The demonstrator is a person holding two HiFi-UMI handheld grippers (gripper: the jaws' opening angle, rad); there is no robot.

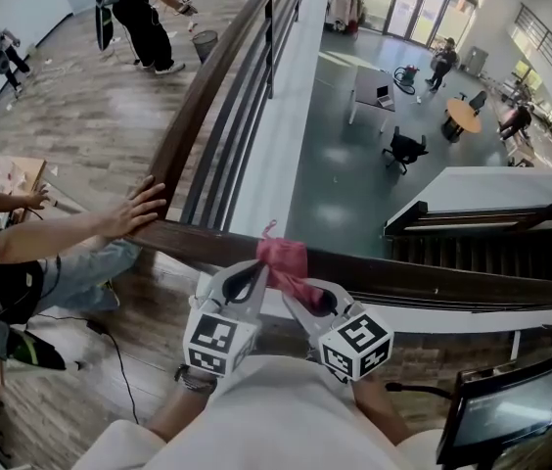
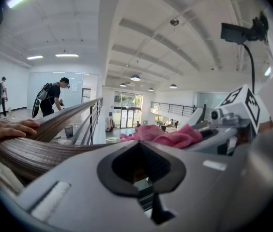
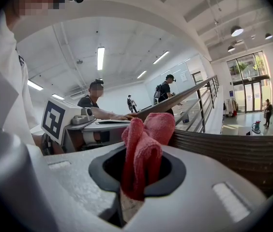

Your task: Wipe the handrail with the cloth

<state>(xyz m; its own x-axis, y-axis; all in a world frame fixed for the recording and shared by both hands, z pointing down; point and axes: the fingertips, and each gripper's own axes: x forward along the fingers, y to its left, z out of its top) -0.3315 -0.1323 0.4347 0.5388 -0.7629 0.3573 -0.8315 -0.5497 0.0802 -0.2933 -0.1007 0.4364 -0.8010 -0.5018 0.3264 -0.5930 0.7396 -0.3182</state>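
Note:
The dark wooden handrail [image 1: 423, 280] runs across in front of me and turns away at a corner on the left. A pink cloth [image 1: 284, 260] is bunched on top of it. My right gripper [image 1: 297, 294] is shut on the cloth [image 3: 146, 139], which sticks up from its jaws beside the handrail [image 3: 223, 149]. My left gripper [image 1: 254, 276] is just left of the cloth, its tips close against it. In the left gripper view, the left gripper [image 2: 140, 146] is shut with nothing in it. There the cloth [image 2: 168, 137] lies beyond its tips, and the handrail [image 2: 39, 153] is at the left.
Another person's hand [image 1: 139, 210] rests on the rail's corner, left of my grippers. Past the rail is a drop to a lower floor with a table [image 1: 379, 94] and chairs. A monitor [image 1: 511, 407] stands at lower right. A person [image 1: 144, 18] stands on the wooden floor far back.

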